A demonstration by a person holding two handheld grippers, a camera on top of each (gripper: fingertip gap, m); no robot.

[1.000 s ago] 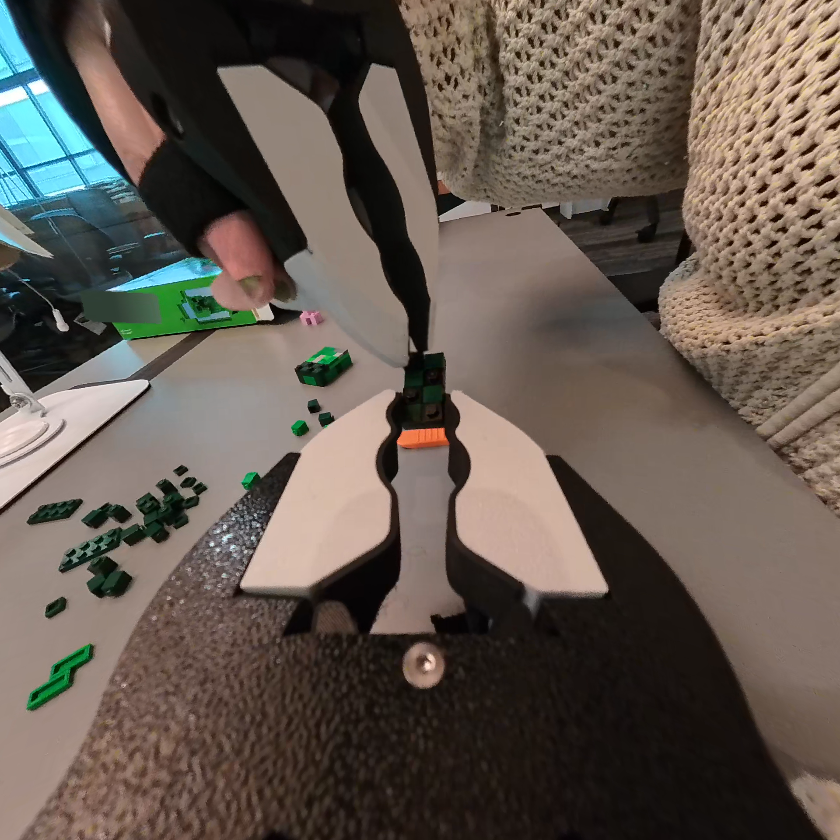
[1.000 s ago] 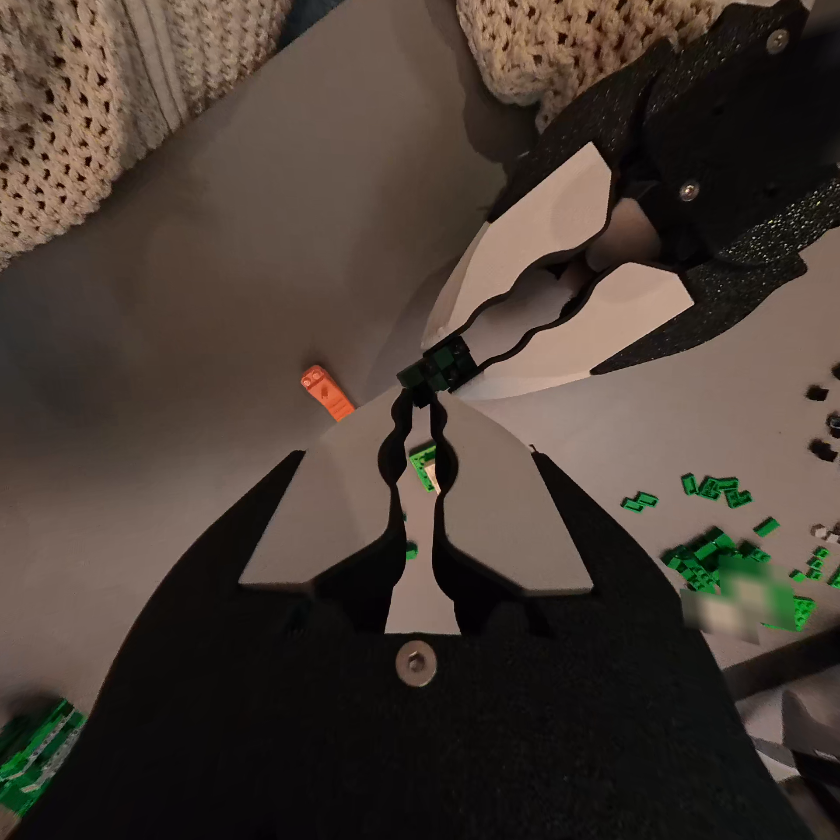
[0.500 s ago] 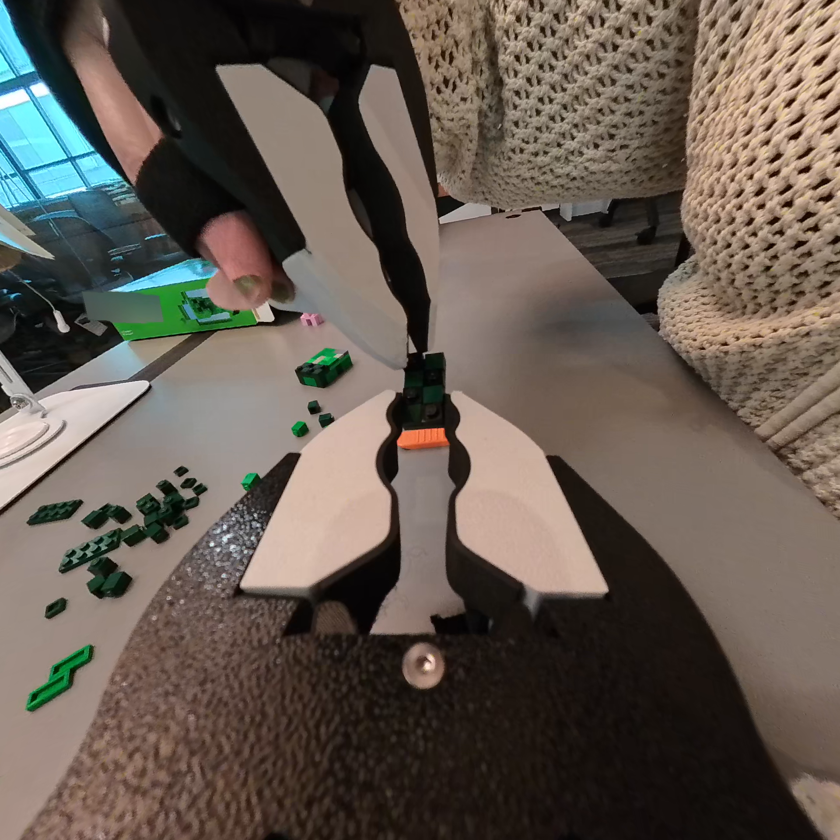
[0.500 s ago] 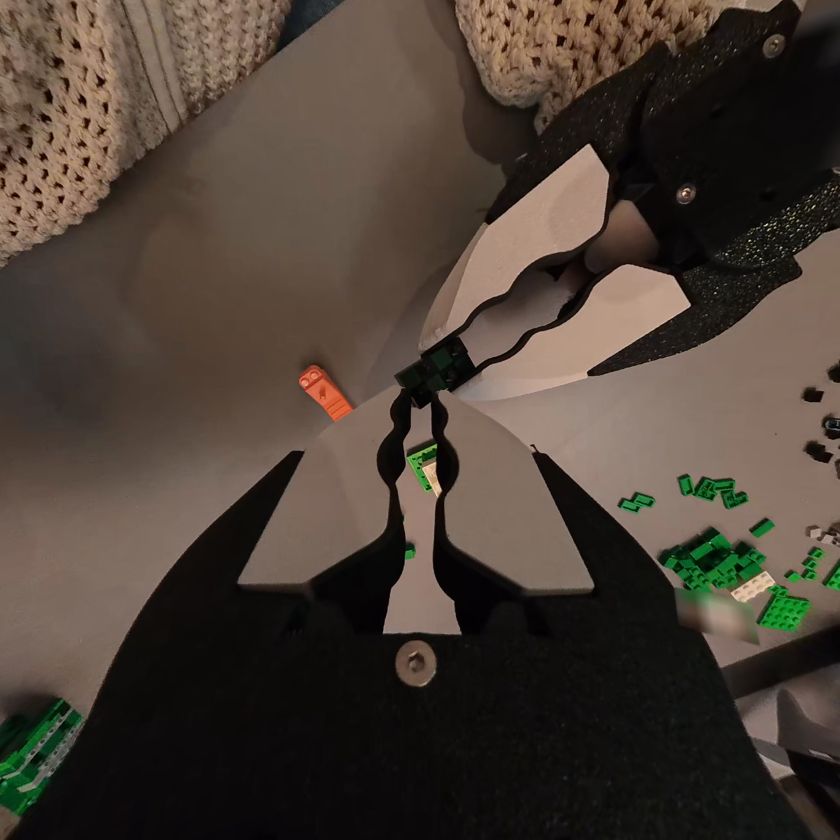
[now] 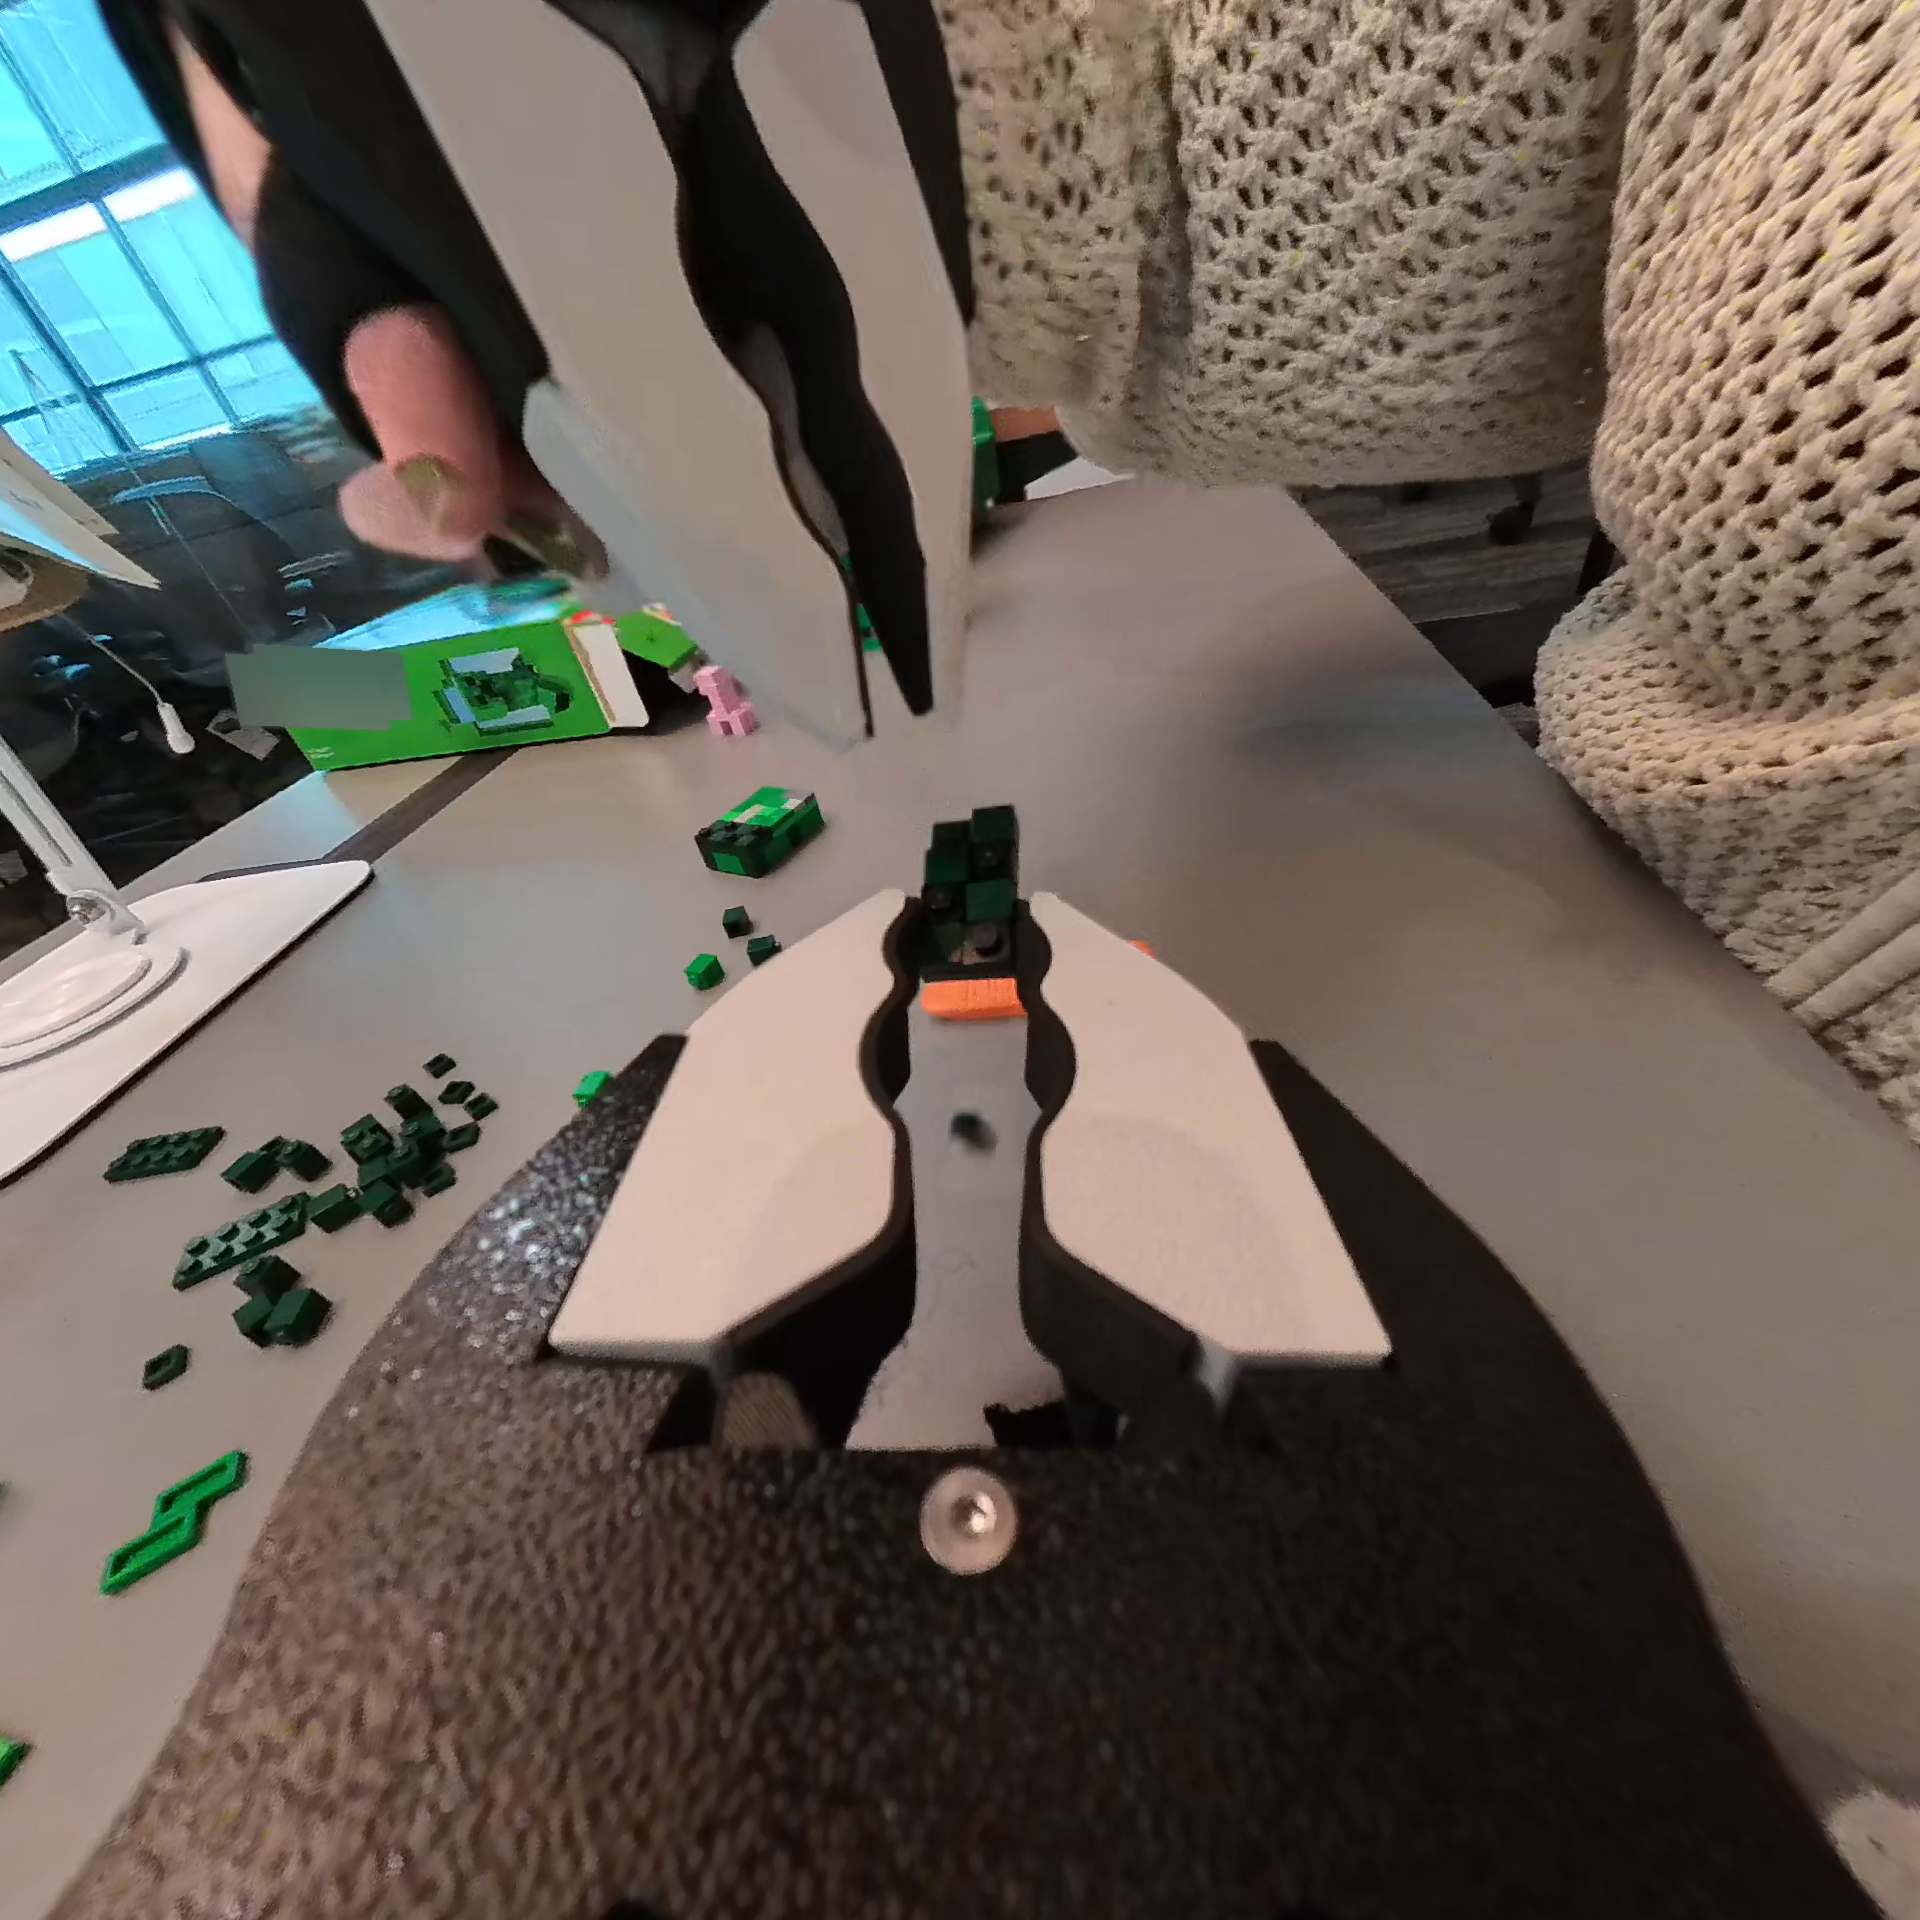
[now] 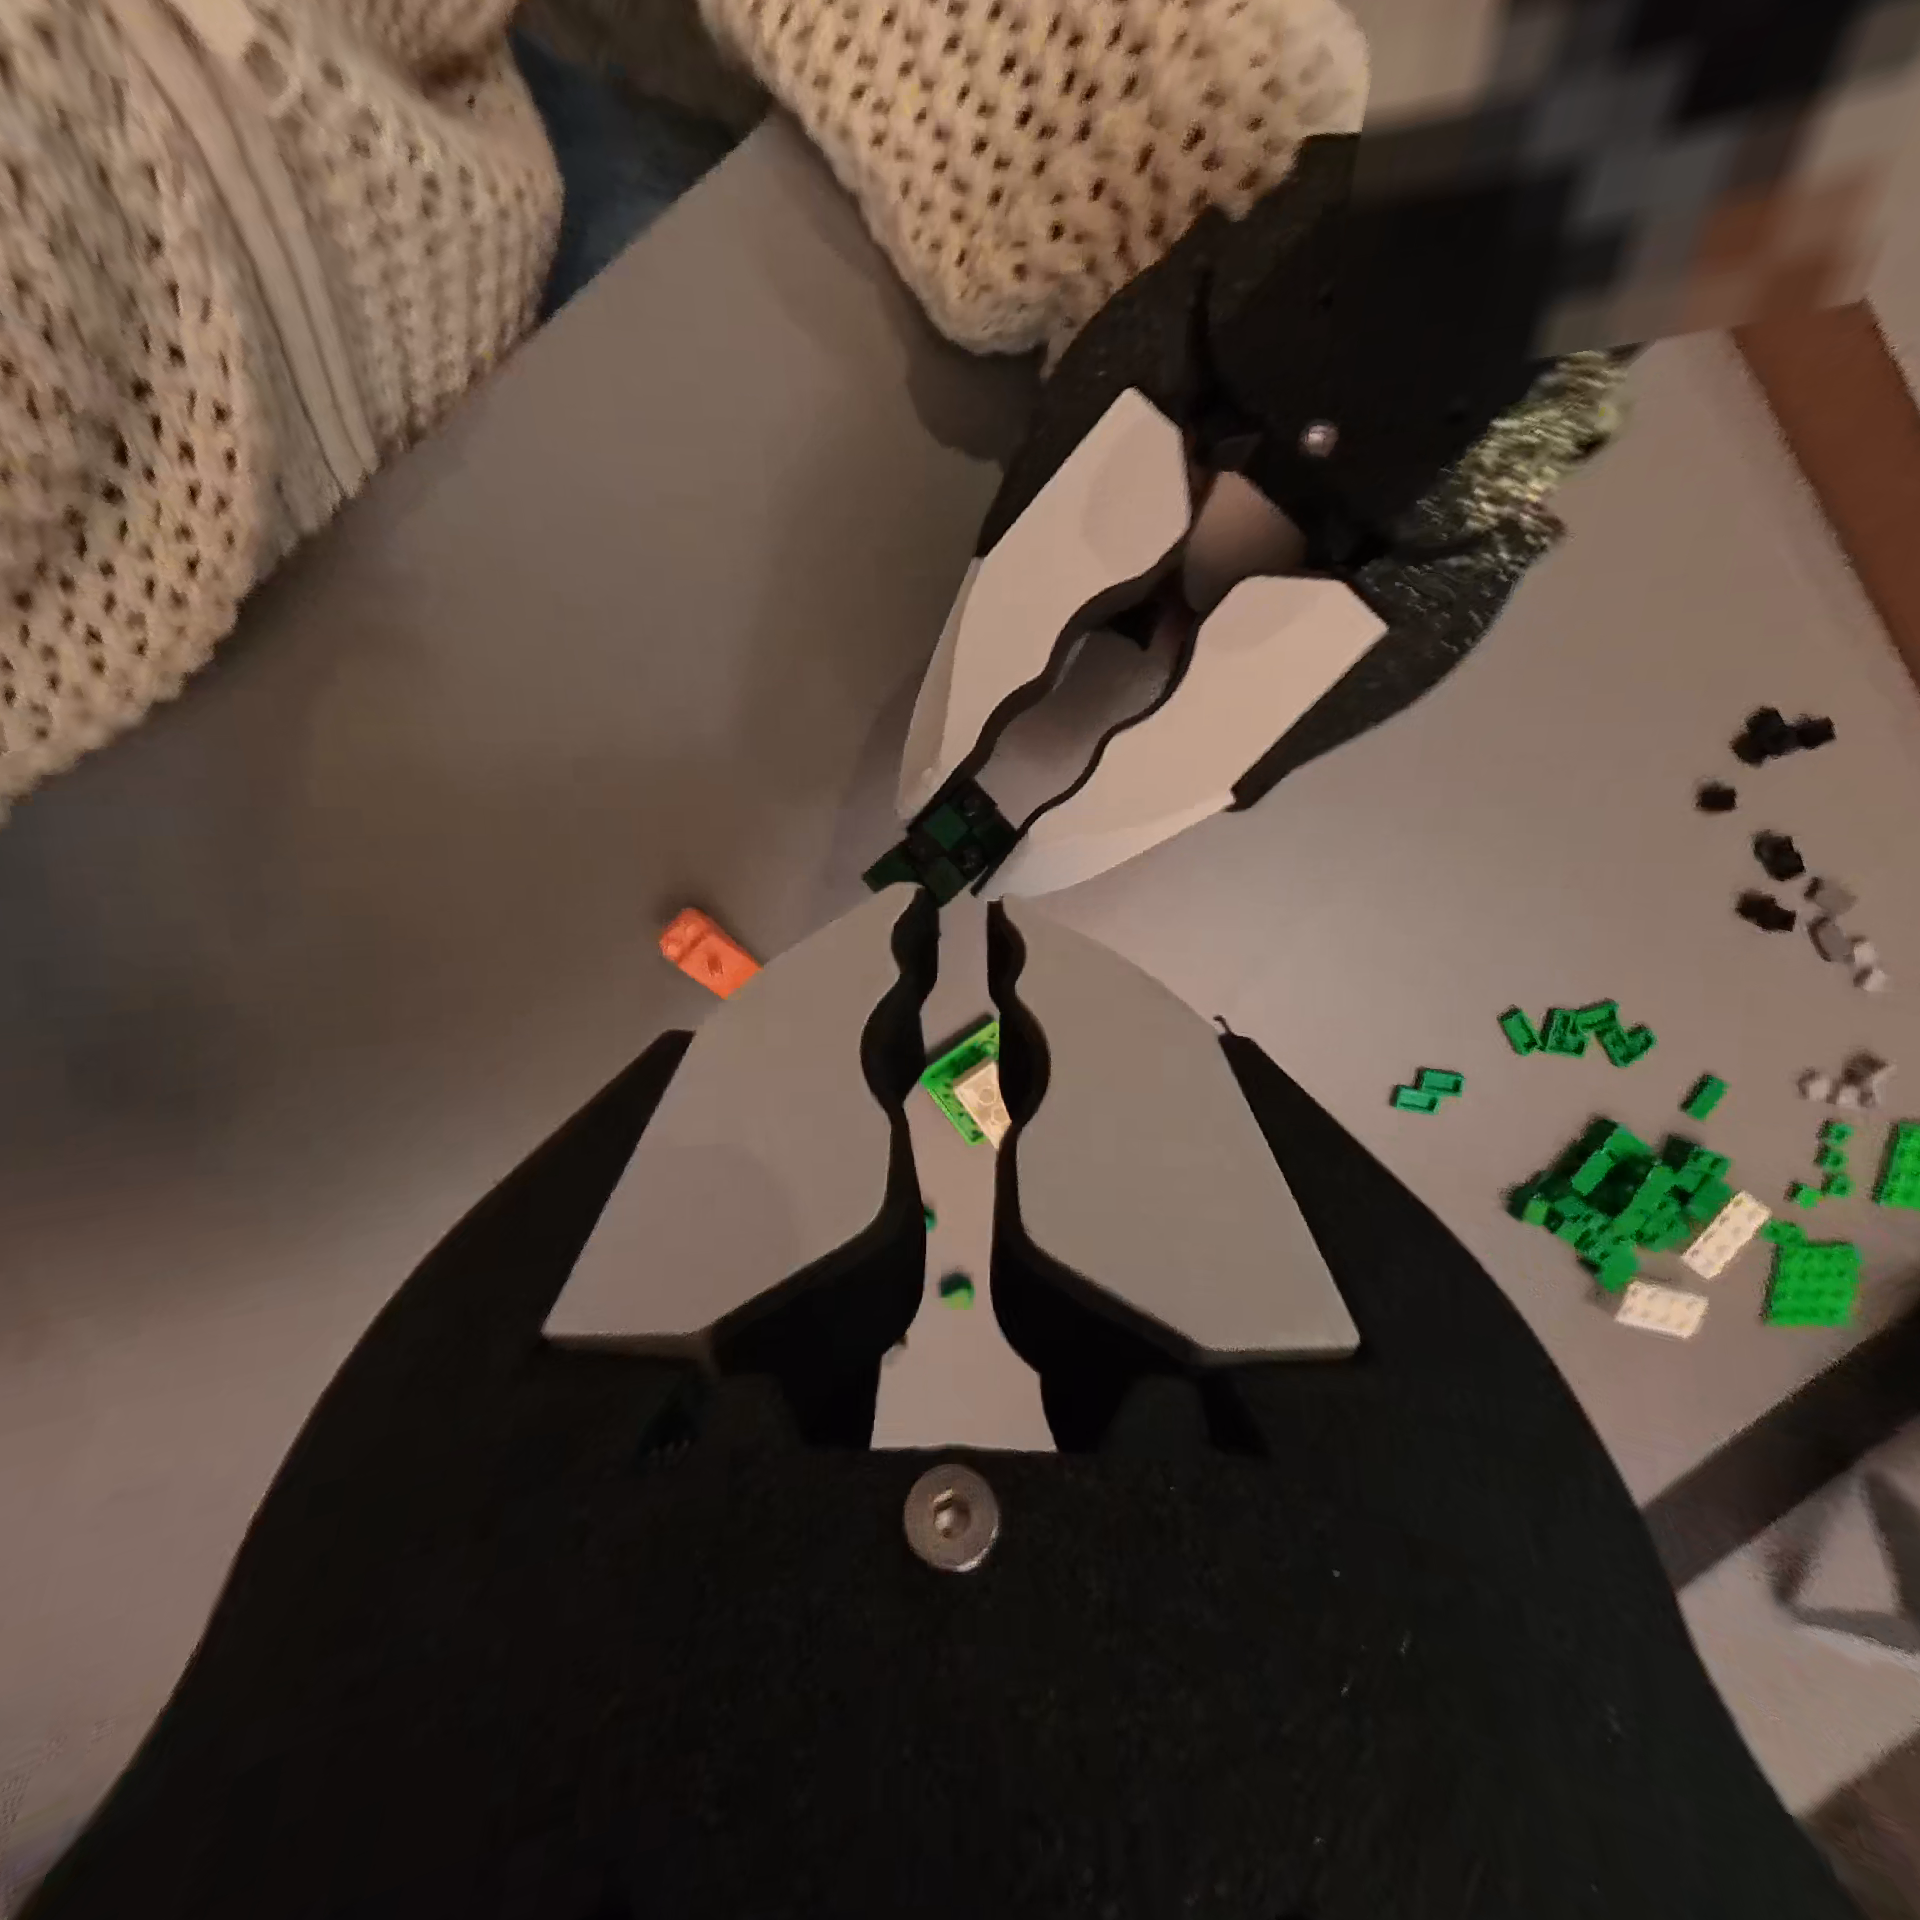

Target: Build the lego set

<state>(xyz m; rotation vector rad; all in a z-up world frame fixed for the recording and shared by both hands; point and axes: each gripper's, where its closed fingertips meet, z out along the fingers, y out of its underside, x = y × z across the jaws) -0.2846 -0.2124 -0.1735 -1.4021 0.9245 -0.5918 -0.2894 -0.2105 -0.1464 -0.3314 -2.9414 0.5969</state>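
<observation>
Left gripper is clamping a studded dark-green brick stack, base hidden; right gripper, blurred, is hanging narrowly parted, empty.

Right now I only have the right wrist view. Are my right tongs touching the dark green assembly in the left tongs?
Observer: No. The left wrist view shows the right tongs hanging above the dark green assembly, with a clear gap between them.
Operator: I see only bright green and black loose pieces. Are there any dark green ones?
Observer: Yes. A scatter of dark green pieces lies on the table, at the left side of that view, beside the left tongs.
Operator: And the box?
Observer: The green box lies at the far table edge, with a small pink figure next to it.
</observation>
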